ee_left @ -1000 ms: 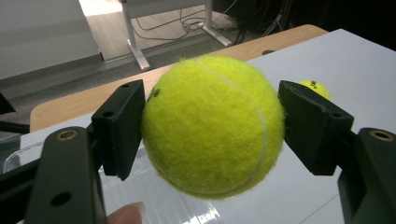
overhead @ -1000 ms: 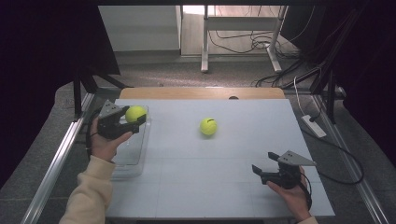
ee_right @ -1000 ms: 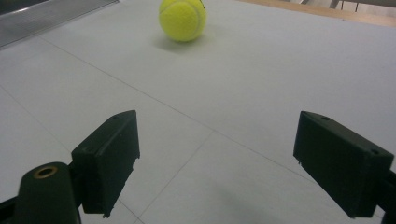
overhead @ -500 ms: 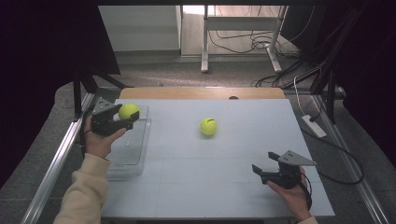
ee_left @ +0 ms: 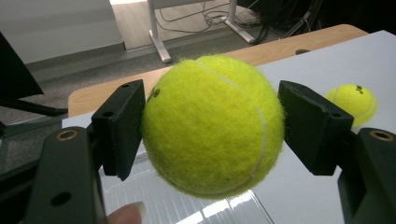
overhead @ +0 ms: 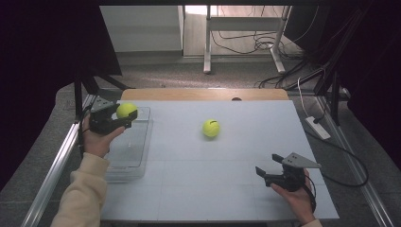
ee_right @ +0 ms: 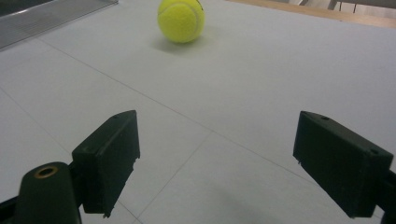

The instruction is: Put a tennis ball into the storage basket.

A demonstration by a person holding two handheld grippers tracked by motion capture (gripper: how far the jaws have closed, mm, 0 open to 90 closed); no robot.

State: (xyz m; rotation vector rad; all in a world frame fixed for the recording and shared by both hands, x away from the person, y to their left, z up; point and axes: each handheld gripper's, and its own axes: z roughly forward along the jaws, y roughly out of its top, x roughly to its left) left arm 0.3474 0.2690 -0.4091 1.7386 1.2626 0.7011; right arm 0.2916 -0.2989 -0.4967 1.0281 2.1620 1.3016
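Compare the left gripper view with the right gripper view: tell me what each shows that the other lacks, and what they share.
Left gripper view alone: a tennis ball clamped between the left gripper jaws, a fingertip at the bottom edge, the wooden table edge, and floor cables beyond.

Right gripper view alone: the right gripper with open, empty jaws above bare tabletop.

Shared: the loose tennis ball on the white table, and part of the clear tray.

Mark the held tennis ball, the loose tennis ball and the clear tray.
held tennis ball (ee_left: 212,126), left gripper view, middle of its felt between the fingers.
loose tennis ball (overhead: 211,128), high view, centre of the ball.
clear tray (overhead: 128,163), high view, bare floor near its front end.
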